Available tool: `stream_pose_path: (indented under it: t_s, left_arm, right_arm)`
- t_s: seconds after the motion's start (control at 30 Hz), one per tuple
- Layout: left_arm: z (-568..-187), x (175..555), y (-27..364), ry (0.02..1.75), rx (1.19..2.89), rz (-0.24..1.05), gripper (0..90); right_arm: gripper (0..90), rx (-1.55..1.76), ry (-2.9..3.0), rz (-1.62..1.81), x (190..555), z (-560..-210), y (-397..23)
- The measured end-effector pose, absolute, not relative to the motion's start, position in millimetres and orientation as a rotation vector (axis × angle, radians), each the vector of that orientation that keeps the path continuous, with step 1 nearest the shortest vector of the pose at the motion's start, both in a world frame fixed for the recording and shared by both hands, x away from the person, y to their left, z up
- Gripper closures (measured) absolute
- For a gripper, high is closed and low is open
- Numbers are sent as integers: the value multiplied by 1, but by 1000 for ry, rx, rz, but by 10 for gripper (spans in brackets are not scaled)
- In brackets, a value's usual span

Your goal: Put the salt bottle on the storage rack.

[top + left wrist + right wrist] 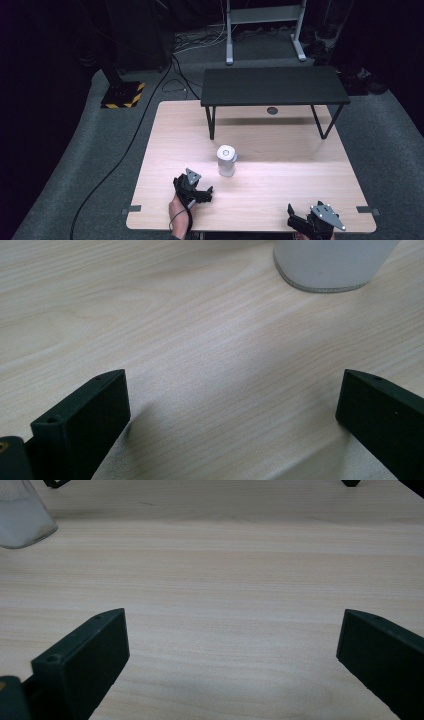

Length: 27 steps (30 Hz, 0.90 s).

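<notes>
My left gripper [202, 192] has its fingers [82, 422] spread wide with nothing between them, hovering low over the bare wood. My right gripper [300, 220] is the same: fingers [82, 662] wide apart, nothing pinched, only wood grain in the gap.

Working outward from the left fingers, the white bottle [226, 160] is the only loose thing on the surface [280, 185]. In the left gripper view its base [327, 265] sits ahead of the fingers and off toward the right-hand finger, near but not touching, so my opening is not yet lined up on it. From the high view the bottle stands just beyond and a little to the right of the left gripper, around the middle of the surface. It stands upright, long axis vertical, cap up, so I judge a grasp would come in level from the side, fingers closing across its round body.

From the right gripper the bottle is well apart: in the right gripper view it appears far off at the upper left corner [22, 517]. So the left gripper is clearly the nearer one, and I would reach with it, swinging slightly right to centre the bottle in the gap.

Farther back, a black raised shelf [274, 86] stands on legs across the far part of the surface, well beyond the bottle.
</notes>
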<state>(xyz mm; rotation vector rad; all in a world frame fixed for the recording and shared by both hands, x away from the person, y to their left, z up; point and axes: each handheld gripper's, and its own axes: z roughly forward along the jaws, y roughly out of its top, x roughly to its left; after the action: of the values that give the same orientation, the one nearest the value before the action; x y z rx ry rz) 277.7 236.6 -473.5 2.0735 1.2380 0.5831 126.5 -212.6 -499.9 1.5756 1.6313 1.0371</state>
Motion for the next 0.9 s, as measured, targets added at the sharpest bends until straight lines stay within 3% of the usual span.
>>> stream_pose_path:
  t_s: [0.5,0.9]
  left_arm:
    - [-474,278,236,1238,2074,583,2]
    - [-474,277,236,1233,2076,585,2]
  right_arm:
    - [0,1520,1698,1029,143,-492,-199]
    - [0,1340,1916,1085,210,-480,-159]
